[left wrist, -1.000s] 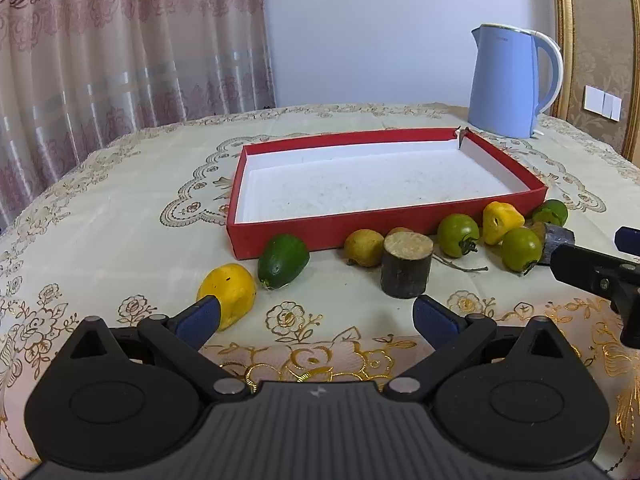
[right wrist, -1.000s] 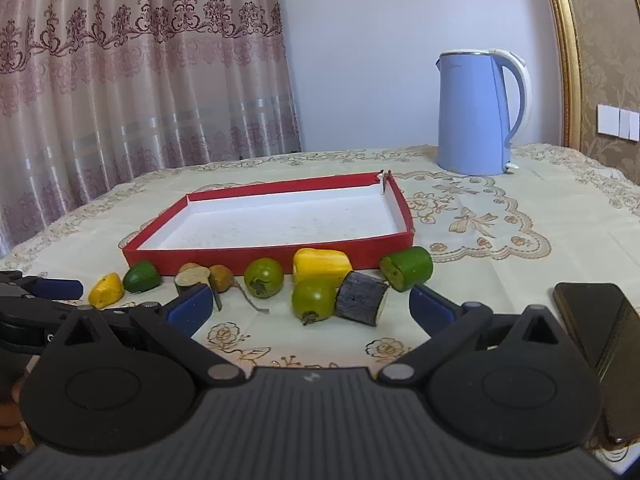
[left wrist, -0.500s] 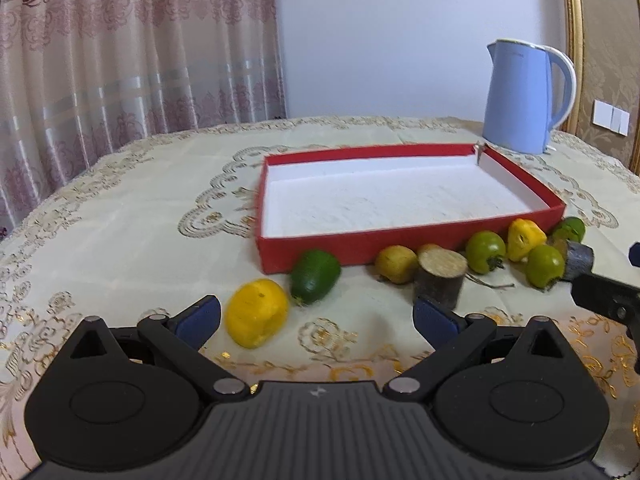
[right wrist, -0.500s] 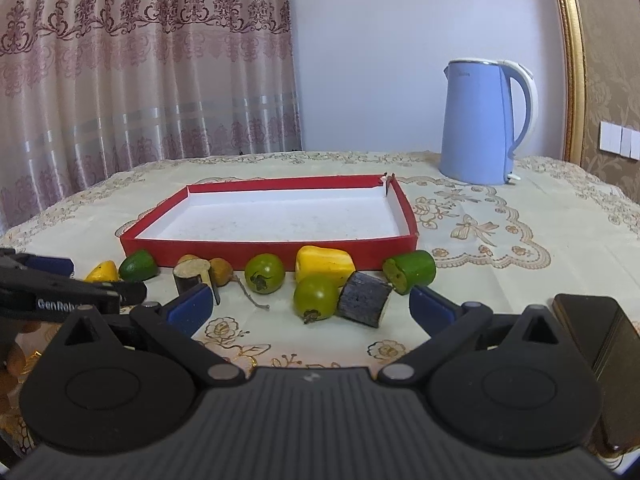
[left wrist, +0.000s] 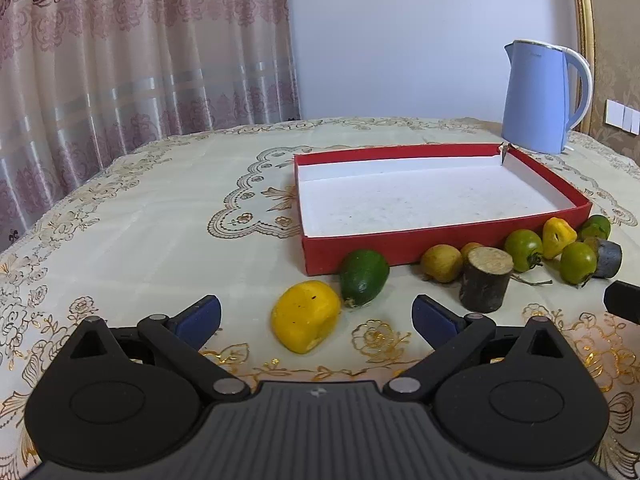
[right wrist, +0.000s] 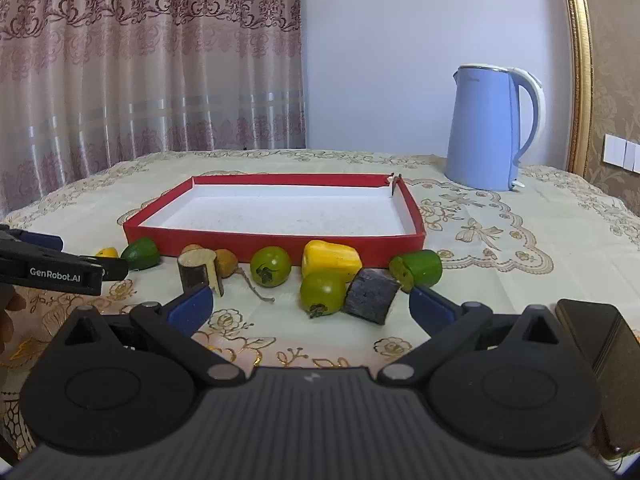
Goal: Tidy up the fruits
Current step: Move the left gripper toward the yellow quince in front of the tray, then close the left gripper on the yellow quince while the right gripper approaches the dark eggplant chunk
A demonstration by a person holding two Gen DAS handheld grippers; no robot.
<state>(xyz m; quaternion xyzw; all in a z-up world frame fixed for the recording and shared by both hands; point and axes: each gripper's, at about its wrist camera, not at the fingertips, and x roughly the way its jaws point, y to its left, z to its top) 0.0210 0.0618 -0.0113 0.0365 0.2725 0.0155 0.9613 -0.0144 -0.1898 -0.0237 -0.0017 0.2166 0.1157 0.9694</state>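
Between the spread fingers of the left hand-held gripper point(left wrist: 316, 316), yellow fruit point(left wrist: 306, 316), long axis toward green fruit point(left wrist: 364, 277).

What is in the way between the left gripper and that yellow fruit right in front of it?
Nothing visible. The left gripper has its jaws open, and the yellow fruit lies on bare tablecloth just ahead of them. A green fruit sits right behind it, before the red tray.
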